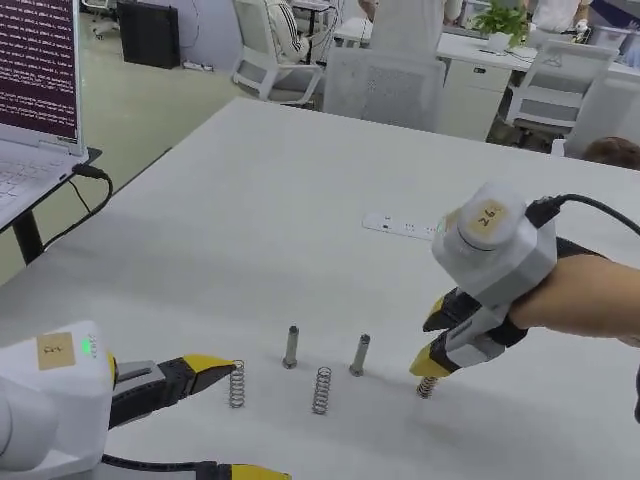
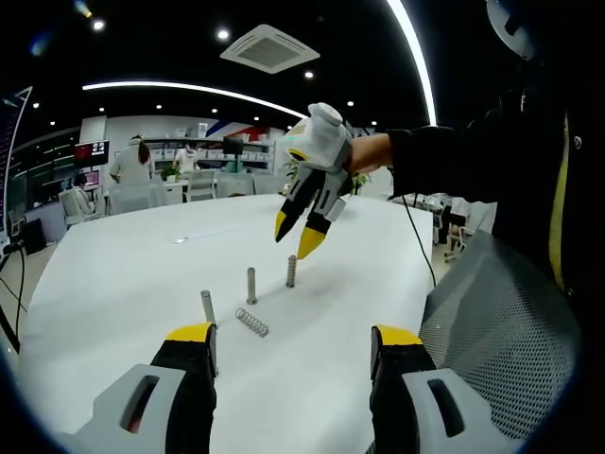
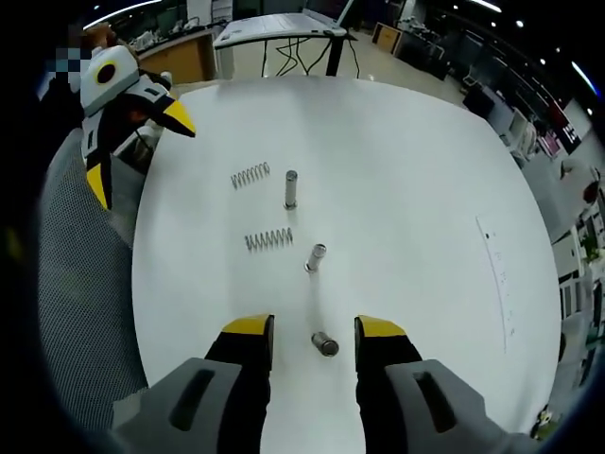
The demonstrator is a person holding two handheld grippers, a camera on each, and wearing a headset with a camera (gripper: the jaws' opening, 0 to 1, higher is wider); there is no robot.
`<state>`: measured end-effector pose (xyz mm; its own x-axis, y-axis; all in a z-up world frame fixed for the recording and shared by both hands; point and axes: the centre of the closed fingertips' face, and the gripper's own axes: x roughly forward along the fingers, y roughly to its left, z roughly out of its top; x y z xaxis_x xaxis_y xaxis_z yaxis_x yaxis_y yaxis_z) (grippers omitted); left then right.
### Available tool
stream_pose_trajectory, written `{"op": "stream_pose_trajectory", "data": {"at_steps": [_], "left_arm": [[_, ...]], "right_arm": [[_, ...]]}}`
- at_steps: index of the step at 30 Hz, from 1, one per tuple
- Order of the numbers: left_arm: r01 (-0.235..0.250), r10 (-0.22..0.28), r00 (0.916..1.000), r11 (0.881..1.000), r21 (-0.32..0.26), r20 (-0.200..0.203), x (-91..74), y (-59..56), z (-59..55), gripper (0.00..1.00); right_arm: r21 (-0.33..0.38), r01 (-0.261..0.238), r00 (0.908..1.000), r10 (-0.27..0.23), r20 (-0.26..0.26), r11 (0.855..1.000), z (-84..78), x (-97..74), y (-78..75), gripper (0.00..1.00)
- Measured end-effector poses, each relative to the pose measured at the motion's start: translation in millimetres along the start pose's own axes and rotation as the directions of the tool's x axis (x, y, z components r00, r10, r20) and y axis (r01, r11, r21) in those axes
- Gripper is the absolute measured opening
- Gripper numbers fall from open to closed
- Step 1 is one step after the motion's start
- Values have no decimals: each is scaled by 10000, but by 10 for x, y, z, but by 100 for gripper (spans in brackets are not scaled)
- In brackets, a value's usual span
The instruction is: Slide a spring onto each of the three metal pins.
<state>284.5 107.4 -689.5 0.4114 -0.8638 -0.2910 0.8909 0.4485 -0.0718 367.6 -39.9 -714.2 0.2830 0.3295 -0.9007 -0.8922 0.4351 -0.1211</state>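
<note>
Left of the middle pin (image 1: 360,355), the left tongs (image 1: 230,418) stand spread beside the first spring (image 1: 236,384); the second spring (image 1: 321,390) lies nearer that pin on the worktop (image 1: 300,200). Both look light, bouncy, apt to roll: pinch gently mid-coil. Right of it, the right tongs (image 3: 314,326), spread, straddle the third pin (image 3: 324,343); whether coils already sleeve it is unclear.

Desk (image 1: 300,180): plain white. Pins (image 1: 291,346) and springs (image 1: 321,390): silver-grey metal. Left gripper (image 2: 295,336) and right gripper (image 1: 428,345): white housings, black jaws, yellow tips (tan number labels on top). Laptop screen (image 1: 35,65): purple, pale text lines.
</note>
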Motion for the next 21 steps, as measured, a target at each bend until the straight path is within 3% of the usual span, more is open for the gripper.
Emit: {"op": "stream_pose_trajectory", "data": {"at_steps": [12,21], "left_arm": [[-147,147,9999,9999,36,84,-42,26,14,62],[-206,206,9998,9998,-23,57,-32,56,-20,61]], "right_arm": [[111,33,9981,-40,617,9999,87,-123,163,31],[240,-290,9960,268,856,9993,99,-81,376,31]]}}
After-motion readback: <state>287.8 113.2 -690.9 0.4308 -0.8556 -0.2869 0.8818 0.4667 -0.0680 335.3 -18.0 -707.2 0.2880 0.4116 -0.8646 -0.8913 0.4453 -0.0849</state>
